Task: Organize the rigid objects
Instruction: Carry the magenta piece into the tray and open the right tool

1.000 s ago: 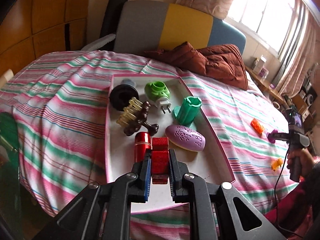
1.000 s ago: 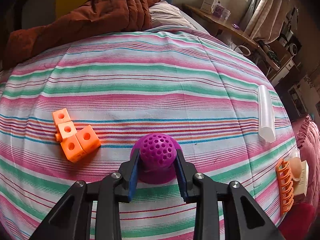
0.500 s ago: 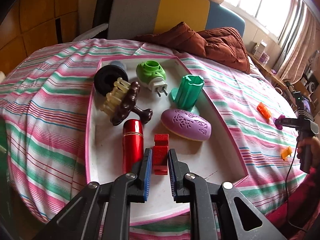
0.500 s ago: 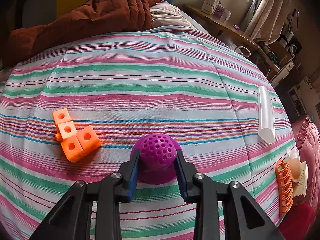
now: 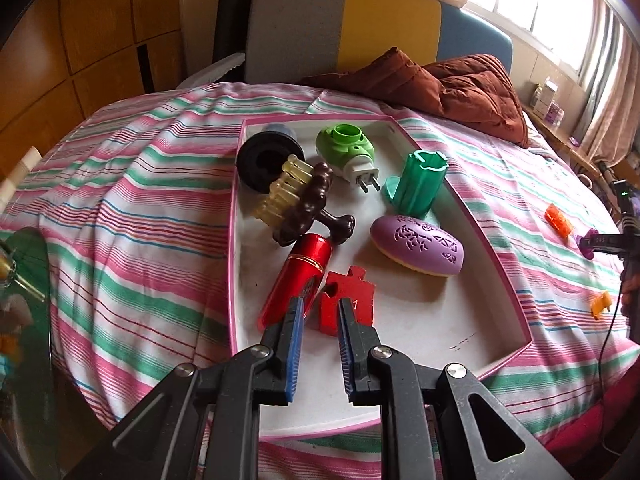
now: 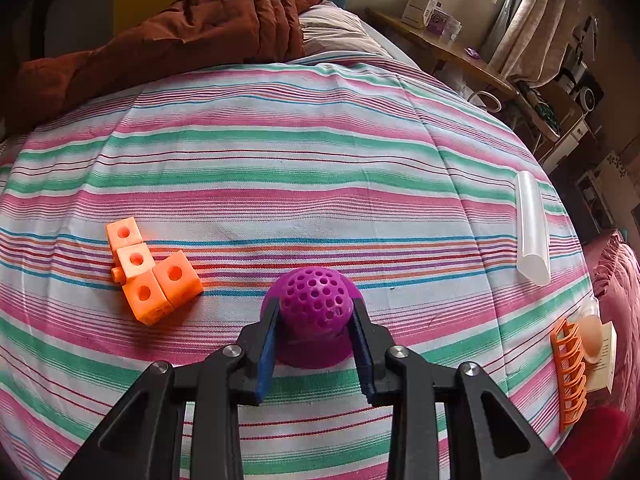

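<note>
A white tray with a pink rim lies on the striped bed. In it a red puzzle piece lies flat beside a red cylinder. My left gripper is open just behind the piece, no longer holding it. The tray also holds a purple oval case, a green holder, a green plug-in device, a brown comb and a black ring. My right gripper is shut on a purple perforated ball resting on the bedsheet.
Orange linked cubes lie left of the ball. A clear tube and an orange clip lie to the right. A brown quilt is bunched at the head of the bed. The right gripper shows at the left view's right edge.
My left gripper lowered the red puzzle piece into the tray, opened and let it go; the piece now lies flat. The right gripper and ball have not moved.
</note>
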Demonstrator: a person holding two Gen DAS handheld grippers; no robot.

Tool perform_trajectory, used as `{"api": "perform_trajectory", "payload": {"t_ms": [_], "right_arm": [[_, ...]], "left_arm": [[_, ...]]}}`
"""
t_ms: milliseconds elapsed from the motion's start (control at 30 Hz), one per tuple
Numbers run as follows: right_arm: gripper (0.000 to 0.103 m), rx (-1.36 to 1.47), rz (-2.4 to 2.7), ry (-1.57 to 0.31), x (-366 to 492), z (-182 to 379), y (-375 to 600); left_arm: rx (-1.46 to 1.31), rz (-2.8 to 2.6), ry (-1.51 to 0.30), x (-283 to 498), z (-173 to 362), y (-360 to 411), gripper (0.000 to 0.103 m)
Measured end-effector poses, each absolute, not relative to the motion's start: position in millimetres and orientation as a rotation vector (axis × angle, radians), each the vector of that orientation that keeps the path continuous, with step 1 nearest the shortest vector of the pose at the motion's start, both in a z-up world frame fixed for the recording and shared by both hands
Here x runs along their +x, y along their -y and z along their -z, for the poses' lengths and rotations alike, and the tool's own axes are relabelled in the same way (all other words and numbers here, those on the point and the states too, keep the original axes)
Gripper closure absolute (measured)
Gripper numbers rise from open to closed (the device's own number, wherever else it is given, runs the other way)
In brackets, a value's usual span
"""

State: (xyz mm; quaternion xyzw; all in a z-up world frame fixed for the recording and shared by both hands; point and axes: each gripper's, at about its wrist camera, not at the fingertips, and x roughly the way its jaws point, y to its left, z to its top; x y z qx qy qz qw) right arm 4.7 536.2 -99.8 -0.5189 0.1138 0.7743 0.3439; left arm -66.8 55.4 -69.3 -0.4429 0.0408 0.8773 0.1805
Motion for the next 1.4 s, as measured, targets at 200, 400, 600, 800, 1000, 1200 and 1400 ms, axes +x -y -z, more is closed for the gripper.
{"api": "perform_trajectory", "payload": {"t_ms": [200,400,600,800,1000,1200,1400], "right_arm": [[0.070,-1.344,-2.012,-0.319,6,98,-537],[0.070,-1.341,-2.013,-0.331,7,98,-537],[0.070,-1.333,-2.026,-0.345,8,97,-538],[0.070,-1.256,-2.101,-0.372,11,81,-534],[0.070,-1.238,-2.119,-0.373,10,78,-533],[0.070,-1.184,-2.203,-0.364,9,67,-525],[0.070,-1.190,-2.262,-0.320,4,66,-515]], "left_arm": [[-1.211,-2.497,-0.100,-60,59,-52,0.080],[-1.178,-2.508,-0.105,-53,51,-56,0.076],[-1.178,-2.516,-0.095,-54,48,-57,0.073],[-1.192,-2.527,-0.108,-54,45,-65,0.069],[-1.182,-2.520,-0.156,-50,45,-80,0.068],[-1.171,-2.524,-0.181,-45,44,-88,0.068],[-1.164,-2.527,-0.189,-43,44,-86,0.068]]}}
